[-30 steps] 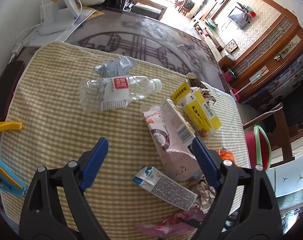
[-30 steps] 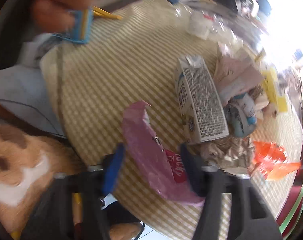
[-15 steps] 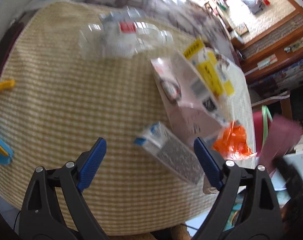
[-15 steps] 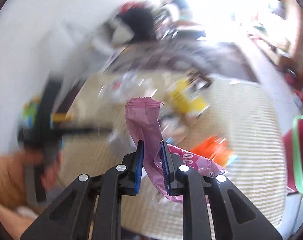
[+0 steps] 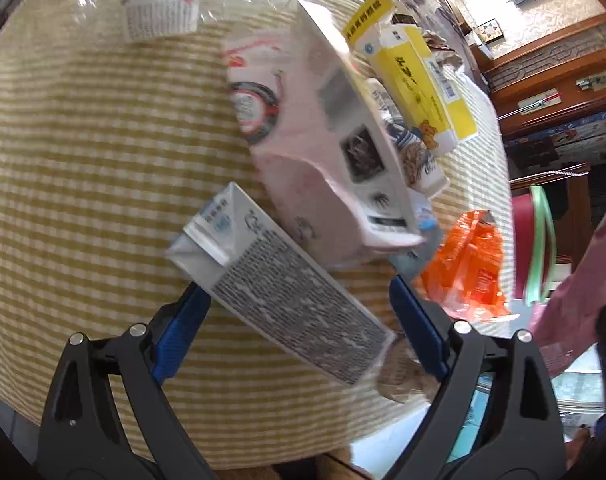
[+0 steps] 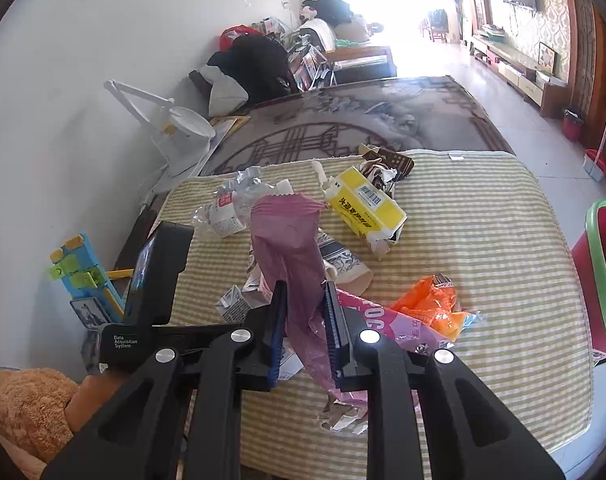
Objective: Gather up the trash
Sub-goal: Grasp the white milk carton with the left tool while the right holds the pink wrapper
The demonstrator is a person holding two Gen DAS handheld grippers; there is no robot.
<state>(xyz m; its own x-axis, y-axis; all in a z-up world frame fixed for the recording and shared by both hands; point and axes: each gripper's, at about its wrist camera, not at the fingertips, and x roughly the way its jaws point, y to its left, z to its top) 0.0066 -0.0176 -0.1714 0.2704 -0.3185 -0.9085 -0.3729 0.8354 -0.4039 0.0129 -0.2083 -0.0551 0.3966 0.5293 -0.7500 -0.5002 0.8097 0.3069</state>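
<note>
Pink wrapper (image 6: 291, 256) clamped in right gripper (image 6: 303, 320), above checked cloth's (image 6: 483, 248) near edge. Left gripper (image 5: 299, 328) jaws wide apart, just been opening, astride grey carton (image 5: 287, 292), pads not touching.

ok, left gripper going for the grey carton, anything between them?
Nothing visible. The left gripper is open, and the grey carton lies flat on the checked cloth between its fingers, with the pink carton just beyond.
</note>
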